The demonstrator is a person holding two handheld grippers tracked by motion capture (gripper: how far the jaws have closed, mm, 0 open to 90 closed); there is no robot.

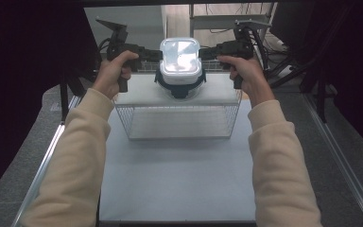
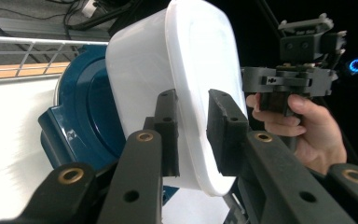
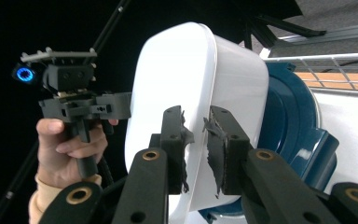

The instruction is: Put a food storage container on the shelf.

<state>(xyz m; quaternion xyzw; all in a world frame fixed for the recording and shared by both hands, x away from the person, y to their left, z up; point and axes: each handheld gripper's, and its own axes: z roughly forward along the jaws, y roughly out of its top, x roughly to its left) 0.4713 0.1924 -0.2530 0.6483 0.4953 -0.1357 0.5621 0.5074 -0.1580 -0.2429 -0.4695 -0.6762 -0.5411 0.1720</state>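
The table (image 1: 177, 184) lies below and nearer the person than both tongs, covered by a plain pale sheet with metal rails along its sides. Dark curtains close the room on both sides of the tongs; beyond them are a pale wall, a metal frame and loose cables. A white wire rack (image 1: 179, 120) with a flat white top stands on the table just under the tongs. On that top sits a dark blue bowl (image 1: 179, 87), directly between and slightly below the two tongs. A white lidded container (image 1: 180, 59) rests in the bowl, level with the tongs and between them.

The left tongs (image 1: 157, 54) reach the container's left edge; in the left gripper view the jaws stand narrowly apart astride the lid's rim (image 2: 193, 135), and whether the pads press on it cannot be told. The right tongs (image 1: 204, 53) meet the right edge the same way, torn pads (image 3: 214, 154) either side of the rim, contact likewise unclear.

No brand, label or writing can be read on any of these things.
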